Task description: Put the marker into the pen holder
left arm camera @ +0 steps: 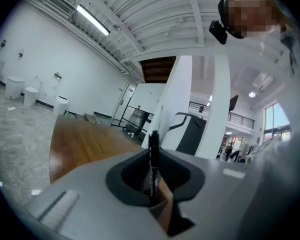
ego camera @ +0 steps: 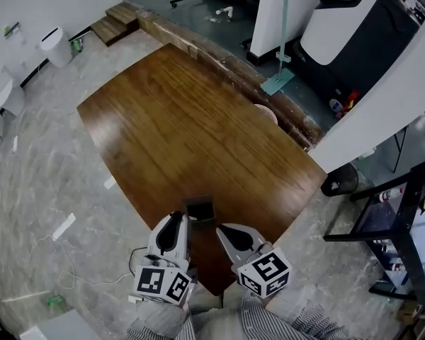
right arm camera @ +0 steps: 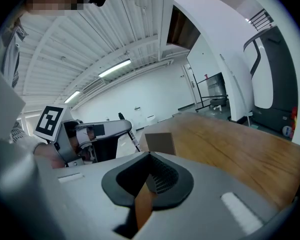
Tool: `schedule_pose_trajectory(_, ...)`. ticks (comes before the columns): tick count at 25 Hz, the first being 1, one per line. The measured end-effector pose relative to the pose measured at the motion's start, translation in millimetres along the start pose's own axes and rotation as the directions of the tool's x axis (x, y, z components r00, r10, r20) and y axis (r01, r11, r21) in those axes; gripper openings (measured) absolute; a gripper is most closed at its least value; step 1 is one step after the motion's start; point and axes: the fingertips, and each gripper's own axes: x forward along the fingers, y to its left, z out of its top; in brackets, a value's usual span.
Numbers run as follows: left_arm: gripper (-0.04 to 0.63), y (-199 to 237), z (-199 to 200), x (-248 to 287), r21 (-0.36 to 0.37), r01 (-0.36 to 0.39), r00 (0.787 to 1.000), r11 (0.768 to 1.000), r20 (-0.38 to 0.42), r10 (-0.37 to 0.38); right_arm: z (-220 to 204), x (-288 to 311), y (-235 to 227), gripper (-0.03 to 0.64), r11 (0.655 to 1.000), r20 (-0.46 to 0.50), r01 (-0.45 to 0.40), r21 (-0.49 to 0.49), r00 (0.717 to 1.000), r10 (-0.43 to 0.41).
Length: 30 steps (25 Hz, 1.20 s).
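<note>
**While the left gripper (left arm camera: 152, 181) clamps the marker (left arm camera: 153, 156), the right gripper (right arm camera: 149, 186) is closed on nothing**

Where the left jaws meet, the black marker stands pinched between them, with its end poking up past the pads. The right jaws are drawn together to a thin slit with nothing in it. Both grippers hover side by side at the near end of the wooden table (ego camera: 198, 119). The pen holder (ego camera: 200, 210), a small dark square box, stands on the table just ahead of their tips and between them, apart from the marker.
</note>
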Motion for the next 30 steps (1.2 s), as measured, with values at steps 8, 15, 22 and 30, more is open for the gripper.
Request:
schedule_pose_trajectory(8,0.052,16.7,-27.4,18.5,0.006,-0.012,0.999,1.000,-0.051,0.013,-23.2,7.3,-15.0,-0.002,0.998,-0.040,0.028,0.051,0.999,-0.026)
schedule_pose_trajectory(15,0.052,20.6,-51.1,24.2,0.039,-0.013,0.996,0.999,-0.092,0.017,-37.0,19.6,-22.8,-0.002,0.995,-0.051,0.031,0.090,0.998,-0.027)
schedule_pose_trajectory(22,0.055,25.2,-74.5,29.4,0.094,-0.030,0.987,0.995,-0.153,0.045,-48.0,23.9,-31.5,-0.002,0.992,-0.069,0.033,0.120,0.997,-0.025)
schedule_pose_trajectory(30,0.057,25.6,-80.5,30.2,0.136,-0.034,0.987,0.990,-0.150,0.054,-50.2,28.6,-31.2,-0.002,0.990,-0.066,0.021,0.141,0.998,-0.012)
